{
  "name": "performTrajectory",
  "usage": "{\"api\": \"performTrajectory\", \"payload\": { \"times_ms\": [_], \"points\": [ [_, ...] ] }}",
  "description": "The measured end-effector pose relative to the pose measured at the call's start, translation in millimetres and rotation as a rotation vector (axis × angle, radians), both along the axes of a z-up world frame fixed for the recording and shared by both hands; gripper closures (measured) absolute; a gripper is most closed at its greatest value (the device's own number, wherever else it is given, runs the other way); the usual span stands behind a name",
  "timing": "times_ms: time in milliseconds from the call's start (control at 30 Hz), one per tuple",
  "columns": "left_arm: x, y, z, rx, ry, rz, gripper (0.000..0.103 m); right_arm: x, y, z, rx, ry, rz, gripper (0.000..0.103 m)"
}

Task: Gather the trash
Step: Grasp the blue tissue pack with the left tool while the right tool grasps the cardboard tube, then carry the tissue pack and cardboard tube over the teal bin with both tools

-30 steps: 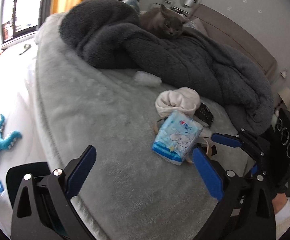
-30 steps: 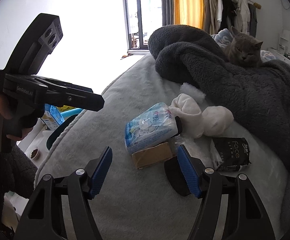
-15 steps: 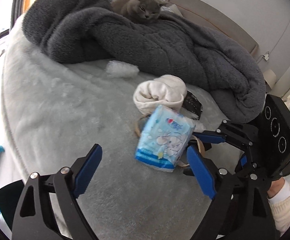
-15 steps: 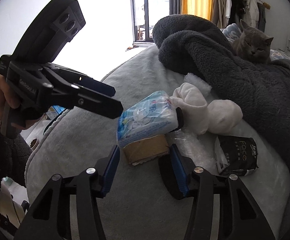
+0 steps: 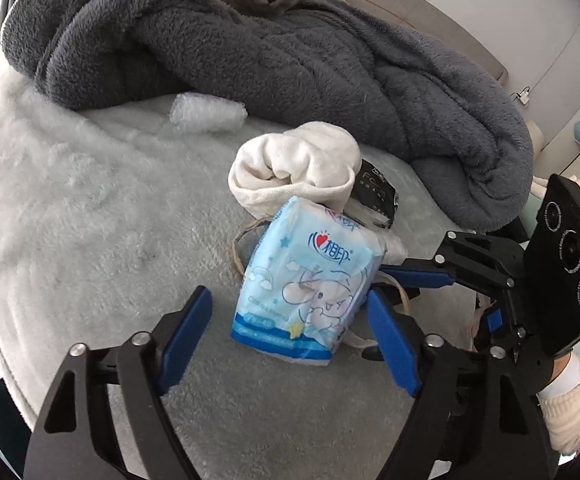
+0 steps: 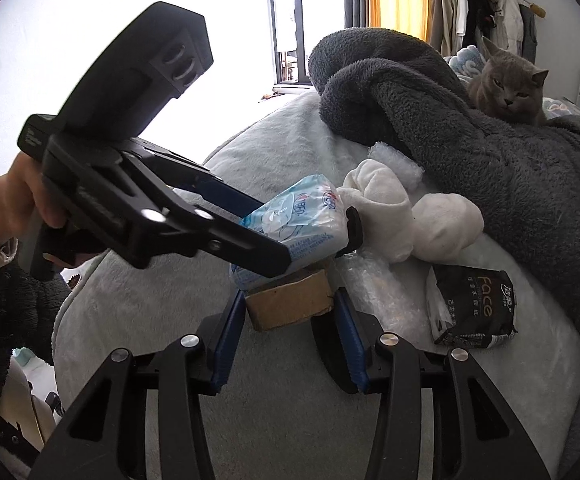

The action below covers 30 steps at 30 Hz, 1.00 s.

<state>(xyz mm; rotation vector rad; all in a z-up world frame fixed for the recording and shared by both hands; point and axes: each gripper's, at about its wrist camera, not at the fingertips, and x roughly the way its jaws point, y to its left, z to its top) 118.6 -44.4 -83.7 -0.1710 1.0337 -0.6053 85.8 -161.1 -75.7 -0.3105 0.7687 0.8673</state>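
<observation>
Bed (image 5: 69, 240): pale fleece cover.
Tissue pack (image 5: 310, 288), blue: on bed, atop cardboard piece (image 6: 290, 300).
Left gripper (image 5: 290, 320): jaws closing, astride tissue pack, pads not yet touching.
Right gripper (image 6: 290, 322): jaws closing, narrow, clamped on cardboard piece.
Grey cat (image 6: 506, 92): on dark blanket (image 5: 290, 60).
</observation>
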Motion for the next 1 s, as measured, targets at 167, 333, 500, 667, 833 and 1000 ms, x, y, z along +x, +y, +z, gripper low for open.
{"api": "performTrajectory", "payload": {
  "times_ms": [167, 333, 500, 667, 833, 1000],
  "points": [
    [-2, -4, 4, 0.001, -0.013, -0.016, 0.042, 2, -4, 1, 0.004, 0.003, -0.019, 0.057],
    [-4, 2, 14, -0.013, -0.038, 0.001, 0.045, 2, -4, 4, 0.024, 0.013, -0.026, 0.057],
    [-8, 17, 25, -0.029, -0.065, 0.024, 0.047, 2, 2, 8, 0.028, 0.011, -0.018, 0.057],
    [-11, 35, 31, -0.032, -0.094, 0.074, 0.047, 3, 14, 17, 0.05, 0.013, -0.002, 0.057],
    [-11, 58, 35, -0.044, -0.126, 0.14, 0.047, 6, 22, 27, 0.101, 0.019, 0.004, 0.057],
    [-14, 82, 38, -0.011, -0.152, 0.224, 0.047, 9, 39, 37, 0.103, 0.001, -0.012, 0.057]
  ]
}}
